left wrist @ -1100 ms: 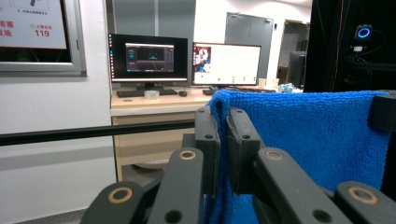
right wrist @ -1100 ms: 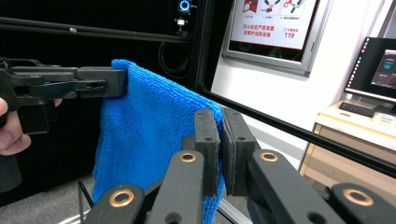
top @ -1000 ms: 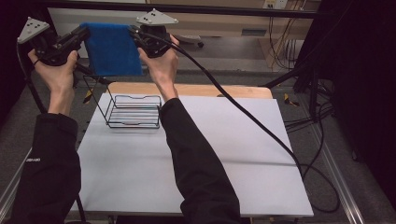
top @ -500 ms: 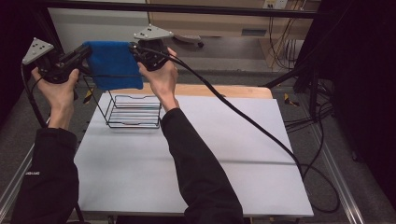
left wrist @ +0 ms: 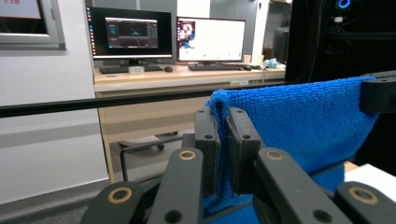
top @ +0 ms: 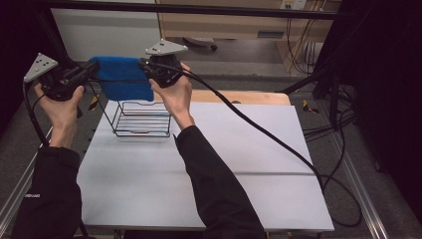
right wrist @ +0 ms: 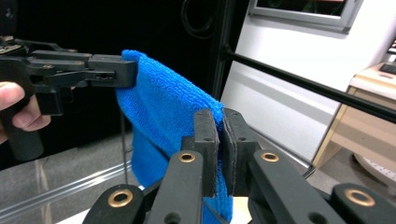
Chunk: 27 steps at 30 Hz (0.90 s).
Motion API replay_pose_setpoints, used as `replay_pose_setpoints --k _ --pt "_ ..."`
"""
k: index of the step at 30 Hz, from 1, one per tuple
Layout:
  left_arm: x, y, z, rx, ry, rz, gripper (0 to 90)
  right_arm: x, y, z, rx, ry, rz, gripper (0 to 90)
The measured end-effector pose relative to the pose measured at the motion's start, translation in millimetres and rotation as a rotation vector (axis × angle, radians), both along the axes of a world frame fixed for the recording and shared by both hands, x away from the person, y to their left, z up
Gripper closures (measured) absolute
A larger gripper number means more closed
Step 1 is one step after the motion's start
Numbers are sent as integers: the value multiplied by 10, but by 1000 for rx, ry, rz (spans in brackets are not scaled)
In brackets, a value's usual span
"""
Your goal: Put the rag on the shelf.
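A blue cloth hangs stretched between my two grippers, just above a black wire rack at the table's far left. My left gripper is shut on the cloth's left top corner; my right gripper is shut on the right top corner. In the left gripper view the cloth is pinched between the jaws of my left gripper, with the other gripper's jaw at the far corner. In the right gripper view my right gripper clamps the cloth, which runs to the left gripper.
The white table top spreads in front of and right of the rack. A wooden board lies along the far edge. A thick black cable trails from the right gripper across the table to the floor at right.
Both hands have come down with the cloth held taut between them, so its lower edge now hangs close over the wire rack.
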State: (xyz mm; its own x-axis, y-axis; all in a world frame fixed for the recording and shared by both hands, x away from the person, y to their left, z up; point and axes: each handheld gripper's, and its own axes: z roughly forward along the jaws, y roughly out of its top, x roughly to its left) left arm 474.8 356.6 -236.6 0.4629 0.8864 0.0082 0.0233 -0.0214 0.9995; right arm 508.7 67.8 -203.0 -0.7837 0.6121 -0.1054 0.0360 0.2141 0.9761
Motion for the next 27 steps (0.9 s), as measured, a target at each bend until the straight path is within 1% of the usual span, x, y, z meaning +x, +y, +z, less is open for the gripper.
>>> replay_pose_setpoints --k 3,5,8,11,12,14,15,17,18,22,23,26,27 --pt "-50 20 -20 2 1 -8 836 -55 -2 -38 -5 9 25 858" --pt "-81 32 -28 8 6 -11 835 -67 0 -44 -5 16 28 857" --pt "-128 43 -43 14 11 -12 834 -82 7 -69 -23 33 43 857" --pt "-167 68 -75 18 27 -19 833 -96 25 -100 -47 54 57 856" --pt "-179 75 -87 22 29 -20 832 -103 35 -123 -53 70 67 856" --pt "-195 86 -110 30 46 -27 831 -106 40 -138 -58 77 71 856" --pt "-202 91 -122 36 54 -31 827 -105 48 -167 -78 91 79 856" --pt "-217 95 -141 46 67 -35 826 -105 48 -181 -85 96 84 856" --pt "-224 97 -150 52 76 -38 823 -102 48 -194 -91 106 89 856" --pt "-239 94 -182 67 109 -37 811 -107 56 -235 -119 117 98 855" --pt "-241 95 -188 66 115 -36 811 -107 56 -235 -119 117 98 855" --pt "-238 111 -193 62 151 -40 781 -105 62 -253 -142 119 104 855" --pt "-240 118 -189 62 164 -40 781 -105 62 -253 -142 119 104 855"
